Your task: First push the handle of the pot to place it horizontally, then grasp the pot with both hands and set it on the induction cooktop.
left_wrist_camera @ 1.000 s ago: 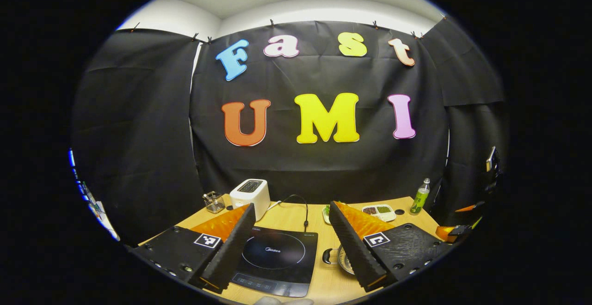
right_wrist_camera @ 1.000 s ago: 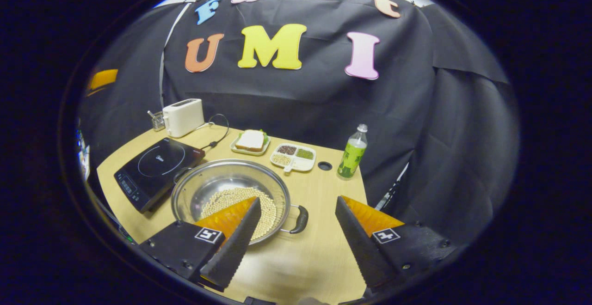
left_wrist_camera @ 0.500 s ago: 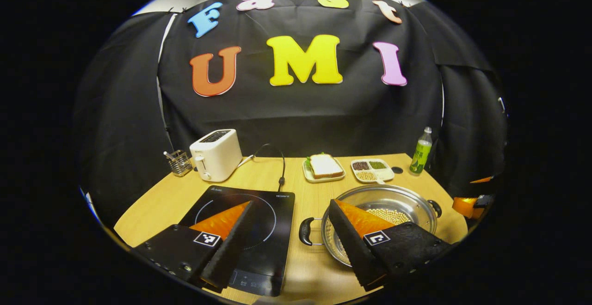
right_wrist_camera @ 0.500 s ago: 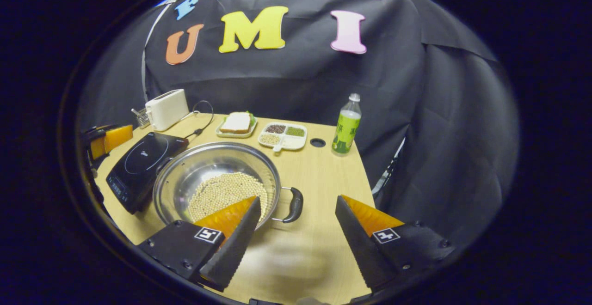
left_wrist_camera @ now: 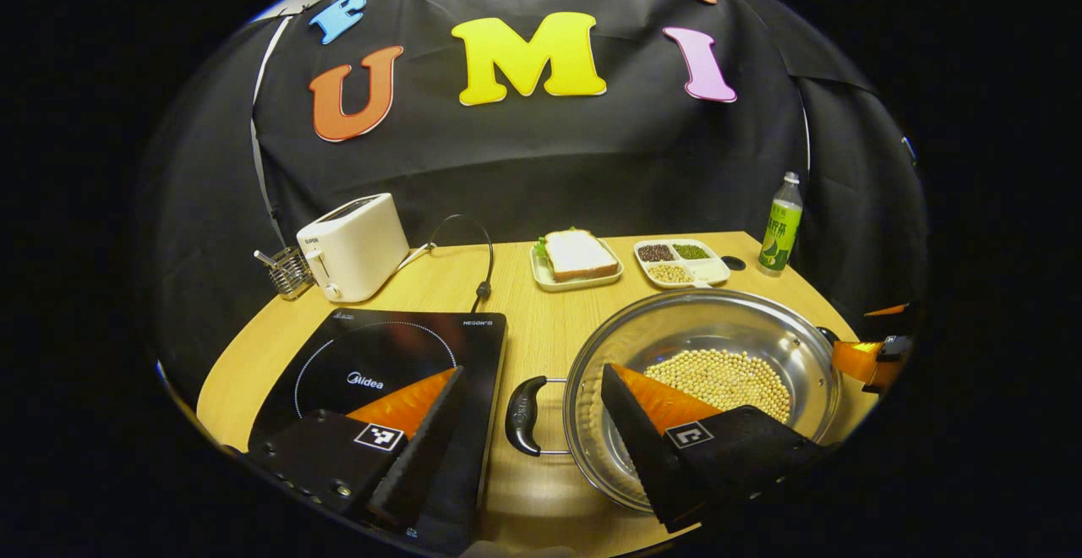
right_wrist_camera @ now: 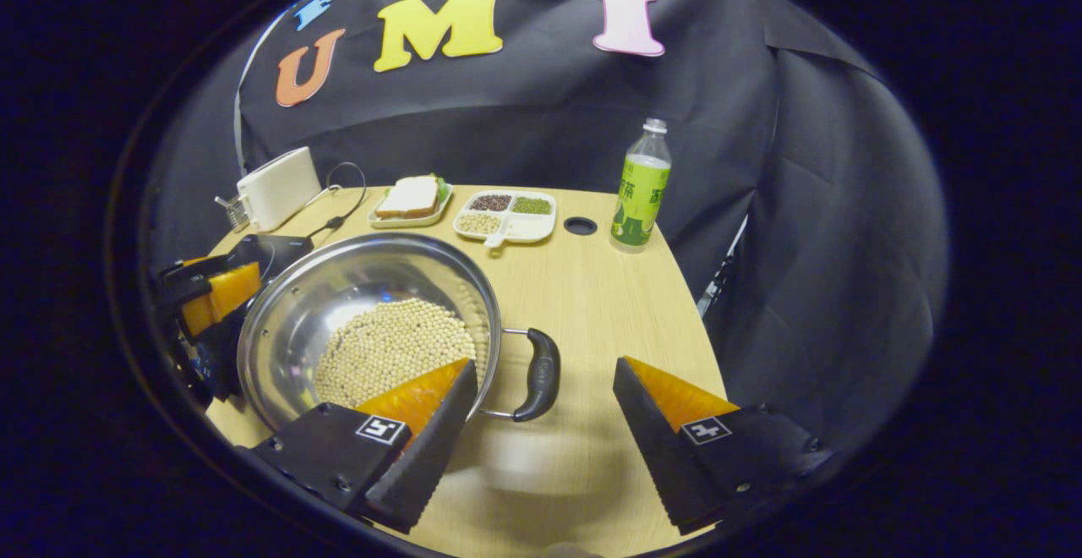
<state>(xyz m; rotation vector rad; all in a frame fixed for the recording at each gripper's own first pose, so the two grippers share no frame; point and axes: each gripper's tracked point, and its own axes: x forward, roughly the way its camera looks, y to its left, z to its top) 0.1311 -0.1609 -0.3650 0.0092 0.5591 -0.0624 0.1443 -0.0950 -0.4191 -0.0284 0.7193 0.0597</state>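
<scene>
A steel pot (left_wrist_camera: pixel 718 321) holding pale beans (left_wrist_camera: pixel 718 376) stands on the wooden table, right of the black induction cooktop (left_wrist_camera: pixel 389 355). Its left black handle (left_wrist_camera: pixel 522 416) lies in the gap between the fingers of my left gripper (left_wrist_camera: pixel 532 448), which is open; one finger hangs over the cooktop, the other over the pot's rim. In the right gripper view the pot (right_wrist_camera: pixel 338 287) has its right handle (right_wrist_camera: pixel 541 374) just ahead of my right gripper (right_wrist_camera: pixel 545 440), open and a little above the table. The left gripper (right_wrist_camera: pixel 211 296) shows at the pot's far side.
At the back stand a white toaster (left_wrist_camera: pixel 348 245) with a cable (left_wrist_camera: pixel 473 245), a wire utensil holder (left_wrist_camera: pixel 287 270), a plate with a sandwich (left_wrist_camera: pixel 576 258), a divided dish of beans (left_wrist_camera: pixel 680 260) and a green bottle (left_wrist_camera: pixel 782 228). The table's edge curves close on the right (right_wrist_camera: pixel 693 287).
Both grippers have tipped down and moved in toward the pot, each now facing one handle. The pot and cooktop look larger and nearer; both grippers stay open.
</scene>
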